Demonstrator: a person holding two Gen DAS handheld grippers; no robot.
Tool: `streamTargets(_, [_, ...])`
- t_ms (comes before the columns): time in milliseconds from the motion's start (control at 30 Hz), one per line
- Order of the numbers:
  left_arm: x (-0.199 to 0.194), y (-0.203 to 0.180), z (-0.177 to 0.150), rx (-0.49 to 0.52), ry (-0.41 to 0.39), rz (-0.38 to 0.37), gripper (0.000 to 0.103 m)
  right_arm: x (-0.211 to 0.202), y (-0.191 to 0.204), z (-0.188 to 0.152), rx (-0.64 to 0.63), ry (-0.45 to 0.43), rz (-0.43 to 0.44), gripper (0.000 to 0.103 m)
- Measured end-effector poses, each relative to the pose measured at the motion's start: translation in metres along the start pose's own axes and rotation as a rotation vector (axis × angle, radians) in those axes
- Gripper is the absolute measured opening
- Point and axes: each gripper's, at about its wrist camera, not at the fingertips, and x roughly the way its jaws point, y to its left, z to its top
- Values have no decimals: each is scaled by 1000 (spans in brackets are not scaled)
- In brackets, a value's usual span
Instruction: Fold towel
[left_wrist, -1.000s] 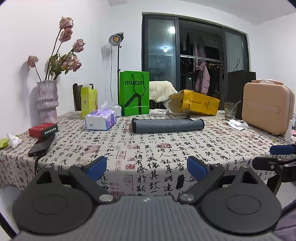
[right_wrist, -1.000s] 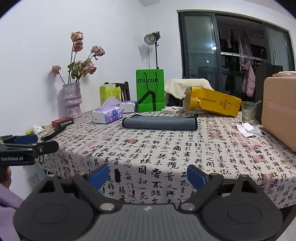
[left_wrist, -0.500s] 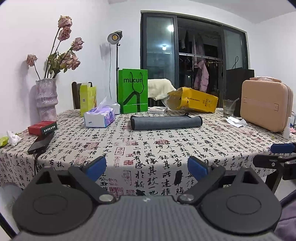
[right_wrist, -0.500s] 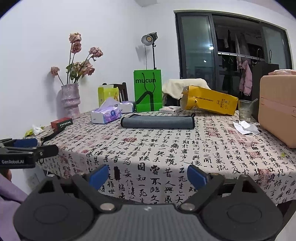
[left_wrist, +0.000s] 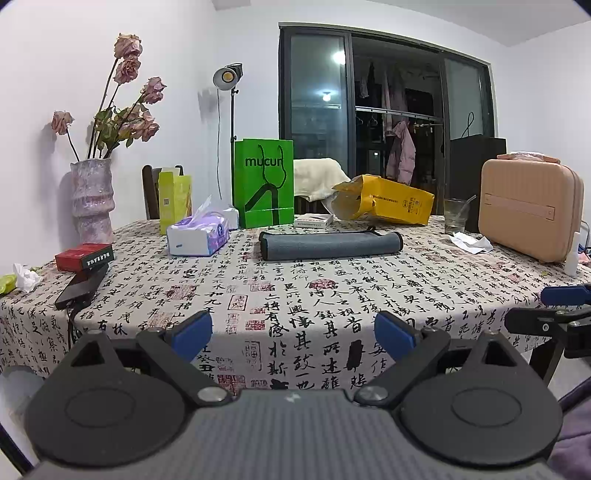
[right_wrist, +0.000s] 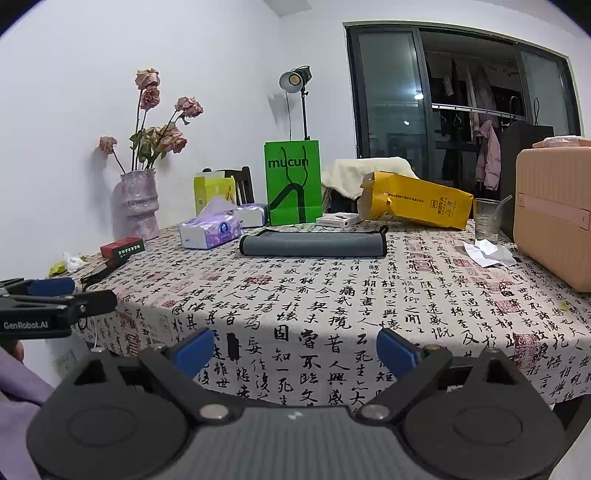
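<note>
A grey towel (left_wrist: 330, 244) lies folded into a long flat strip across the far middle of the table; it also shows in the right wrist view (right_wrist: 313, 244). My left gripper (left_wrist: 293, 334) is open and empty, held off the table's near edge, well short of the towel. My right gripper (right_wrist: 294, 349) is open and empty too, also off the near edge. Each gripper shows at the side of the other's view, the right gripper (left_wrist: 554, 308) and the left gripper (right_wrist: 48, 299).
The table has a calligraphy-print cloth (left_wrist: 332, 295). On it stand a tissue box (left_wrist: 197, 238), green bag (left_wrist: 263, 188), yellow bag (left_wrist: 384, 205), vase of dried roses (left_wrist: 92, 201), red box (left_wrist: 84, 256), phone (left_wrist: 81, 286), glass (left_wrist: 456, 215) and pink case (left_wrist: 530, 210).
Both grippers have drawn back slightly and tilted up a little, so the table sits lower in both views. The towel has not moved.
</note>
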Motion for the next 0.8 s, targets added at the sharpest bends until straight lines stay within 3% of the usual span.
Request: streamTargets(800, [0, -2, -1, 1, -2, 2, 97, 0, 0, -2, 2, 3, 6, 95])
